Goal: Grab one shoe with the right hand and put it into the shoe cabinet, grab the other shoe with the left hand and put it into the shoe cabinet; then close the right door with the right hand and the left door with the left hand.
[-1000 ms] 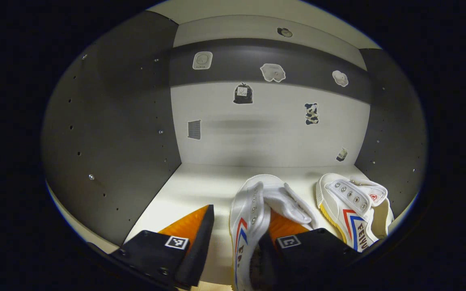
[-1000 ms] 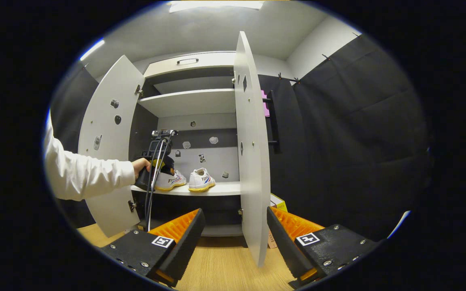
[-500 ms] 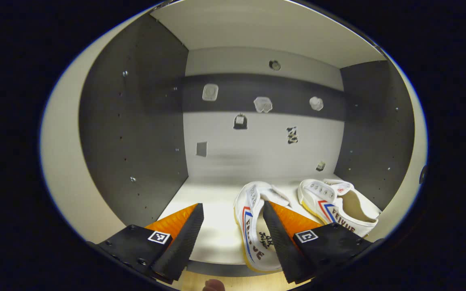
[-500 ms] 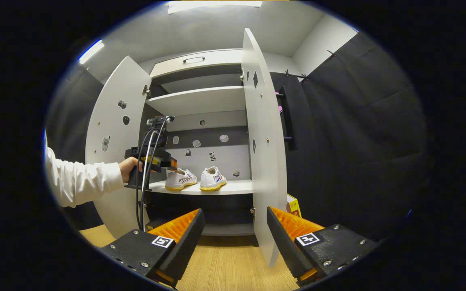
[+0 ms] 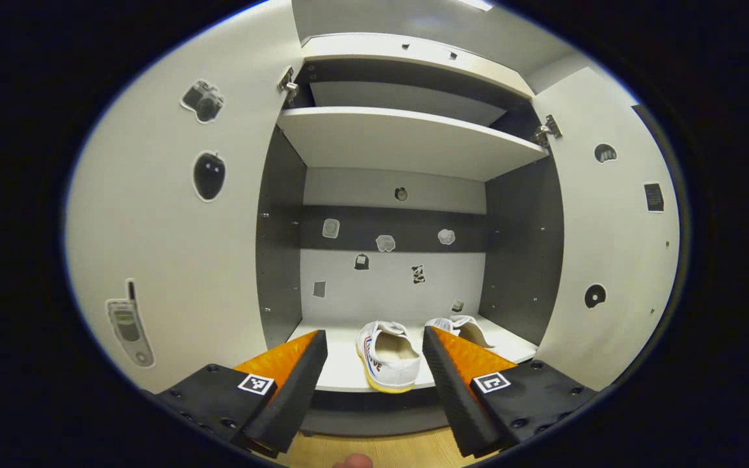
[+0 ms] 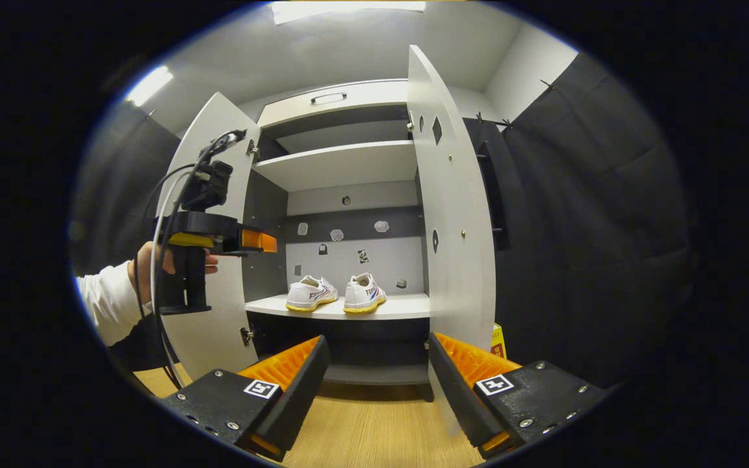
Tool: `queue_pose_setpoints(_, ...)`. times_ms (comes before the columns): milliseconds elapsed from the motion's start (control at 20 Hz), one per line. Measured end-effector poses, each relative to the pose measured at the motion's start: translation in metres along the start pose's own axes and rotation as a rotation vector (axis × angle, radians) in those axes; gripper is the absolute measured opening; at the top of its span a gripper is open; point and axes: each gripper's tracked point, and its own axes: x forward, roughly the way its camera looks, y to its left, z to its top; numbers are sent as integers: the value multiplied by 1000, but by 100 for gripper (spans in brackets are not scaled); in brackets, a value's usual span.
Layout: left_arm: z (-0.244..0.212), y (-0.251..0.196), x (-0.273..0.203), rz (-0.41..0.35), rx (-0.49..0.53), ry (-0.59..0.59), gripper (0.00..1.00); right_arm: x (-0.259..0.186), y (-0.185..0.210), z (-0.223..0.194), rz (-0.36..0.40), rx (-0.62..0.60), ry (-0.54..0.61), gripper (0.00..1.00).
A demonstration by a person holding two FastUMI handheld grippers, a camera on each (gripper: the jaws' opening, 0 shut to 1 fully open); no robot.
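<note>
Here left gripper hovers level, fingers apart.

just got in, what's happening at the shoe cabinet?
A person is working with a handheld gripper in each hand. Both shoes, the left shoe and the right shoe, sit side by side on the cabinet shelf. The left gripper is open and empty outside the cabinet. The right gripper is open too. The left door and right door are not yet closed.

A yellow box stands on the wooden floor beside black cloth.
</note>
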Motion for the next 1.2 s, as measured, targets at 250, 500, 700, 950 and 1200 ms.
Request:
queue_pose_setpoints(250, -40, 4, -68, 35, -60, 1, 95, 3, 8, 4, 19, -10, -9, 94)
queue_pose_setpoints(500, -76, 5, -112, 49, -27, -46, 97, 2, 17, 3, 39, -6, -2, 94)
queue_pose_setpoints(700, -90, -4, -135, 61, -1, -76, 94, 0, 20, -4, 40, -3, 15, 94)
queue_pose_setpoints(950, -101, -6, -147, 63, -46, -57, 96, -5, 4, 8, 6, 3, -9, 94)
queue_pose_setpoints(1200, -103, -4, -151, 75, -30, -61, 94, -5, -78, 72, -136, -114, -33, 94)
